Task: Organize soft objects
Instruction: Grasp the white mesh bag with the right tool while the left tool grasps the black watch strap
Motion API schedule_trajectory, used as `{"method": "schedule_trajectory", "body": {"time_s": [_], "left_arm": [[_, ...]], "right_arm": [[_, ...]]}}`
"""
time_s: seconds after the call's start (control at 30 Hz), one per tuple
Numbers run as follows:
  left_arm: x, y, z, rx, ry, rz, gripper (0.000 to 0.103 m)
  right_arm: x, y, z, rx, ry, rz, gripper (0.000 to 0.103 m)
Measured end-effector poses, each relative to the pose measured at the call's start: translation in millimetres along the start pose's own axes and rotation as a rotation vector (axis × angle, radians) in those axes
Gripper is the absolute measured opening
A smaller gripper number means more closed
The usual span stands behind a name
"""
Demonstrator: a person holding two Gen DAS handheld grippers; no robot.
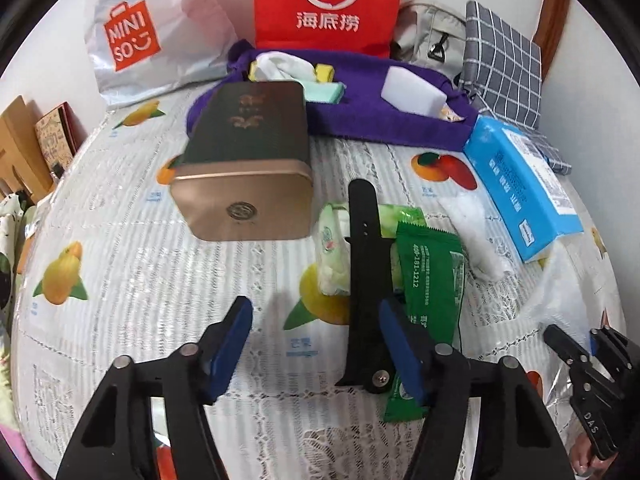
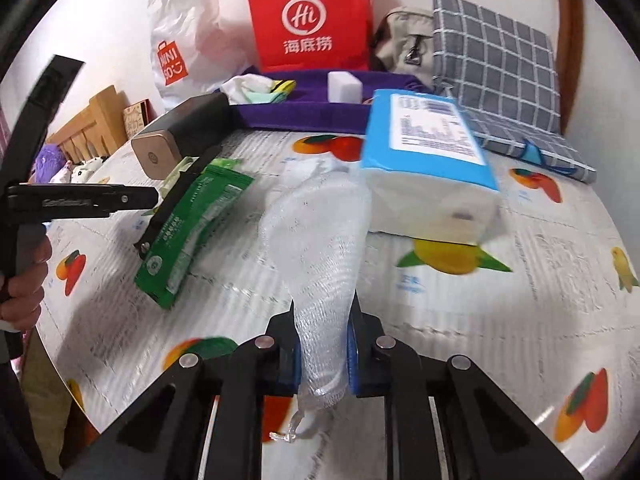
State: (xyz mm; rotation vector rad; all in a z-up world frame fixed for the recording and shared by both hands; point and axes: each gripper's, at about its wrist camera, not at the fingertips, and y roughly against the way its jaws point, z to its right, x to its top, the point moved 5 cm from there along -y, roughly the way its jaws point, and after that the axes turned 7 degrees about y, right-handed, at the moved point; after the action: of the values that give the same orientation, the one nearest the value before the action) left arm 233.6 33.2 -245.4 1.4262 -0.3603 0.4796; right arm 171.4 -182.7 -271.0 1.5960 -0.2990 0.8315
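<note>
My right gripper (image 2: 323, 354) is shut on a white mesh foam net (image 2: 316, 240) and holds it above the tablecloth; the net also shows in the left wrist view (image 1: 480, 240). My left gripper (image 1: 316, 340) is open and empty over the cloth, beside a black strap (image 1: 362, 264) and a green wipes packet (image 1: 434, 280). The purple cloth (image 1: 360, 116) at the back holds a white sponge block (image 1: 414, 90), a mint sponge (image 1: 324, 92) and a crumpled white cloth (image 1: 280, 64). A pale green tissue pack (image 1: 332, 248) lies near the strap.
A dark box with a gold end (image 1: 244, 160) lies left of centre. A blue tissue pack (image 1: 524, 184) lies at the right. A red paper bag (image 1: 328, 4), a white Miniso bag (image 1: 148, 28), a grey checked cushion (image 1: 500, 60) and a beige bag (image 1: 432, 36) stand against the wall.
</note>
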Motion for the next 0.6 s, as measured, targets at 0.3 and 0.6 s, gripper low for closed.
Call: {"method": "schedule_trajectory", "body": {"time_s": [0.3,0.6], "left_arm": [[2,-6,29,0.018,-0.075,0.014,0.053],[4,-3,38,0.008,-0.088,0.013,0.02]], "right_arm": [[-9,-5,14,0.008,-0.036,0.018,0.017],[-11,-4,13,0.018,-0.041,0.043,0.017]]}}
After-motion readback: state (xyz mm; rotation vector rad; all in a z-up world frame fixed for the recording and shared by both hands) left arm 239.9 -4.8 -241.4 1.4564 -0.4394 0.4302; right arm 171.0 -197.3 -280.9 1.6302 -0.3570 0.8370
